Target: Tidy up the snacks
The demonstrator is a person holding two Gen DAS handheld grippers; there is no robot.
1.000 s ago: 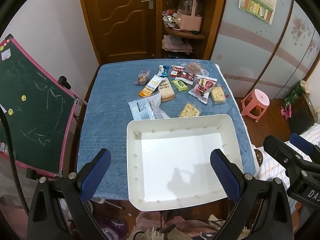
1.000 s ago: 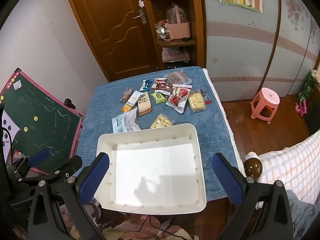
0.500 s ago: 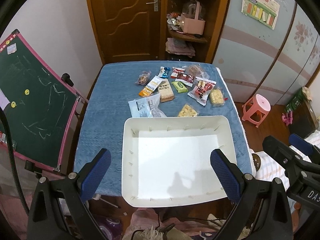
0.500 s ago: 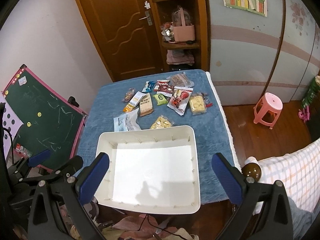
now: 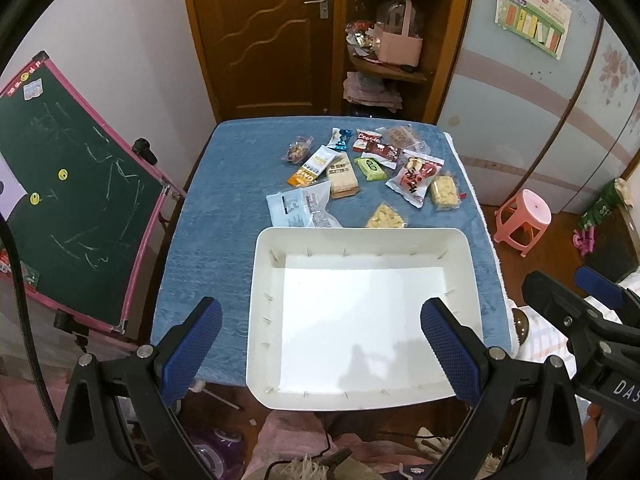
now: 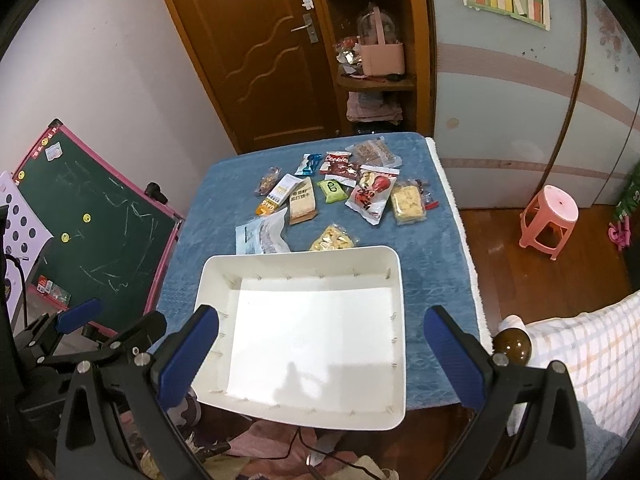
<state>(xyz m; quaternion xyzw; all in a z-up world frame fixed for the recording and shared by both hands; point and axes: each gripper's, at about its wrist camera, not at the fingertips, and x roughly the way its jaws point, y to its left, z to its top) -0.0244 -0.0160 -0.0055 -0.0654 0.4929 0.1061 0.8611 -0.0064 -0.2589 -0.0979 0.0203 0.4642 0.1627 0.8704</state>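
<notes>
Both cameras sat high at the near end of the surface (image 5: 224, 184), looking down and forward along their own fingers toward the door (image 5: 264, 36). The left view stood a little left of the white tray (image 5: 360, 236), the right view a little right and farther back. Both took in the tray, the snacks (image 6: 332, 196), the chalkboard (image 6: 92, 232) and the pink stool (image 6: 548, 220).

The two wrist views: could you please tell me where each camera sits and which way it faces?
Left wrist: on the left tongs, looking forward and down at the white tray; the right tongs show at its right edge.
Right wrist: on the right tongs, facing the same tray; the left tongs show lower left.
Shared: the tray, the snacks, and the blue-covered table.
</notes>
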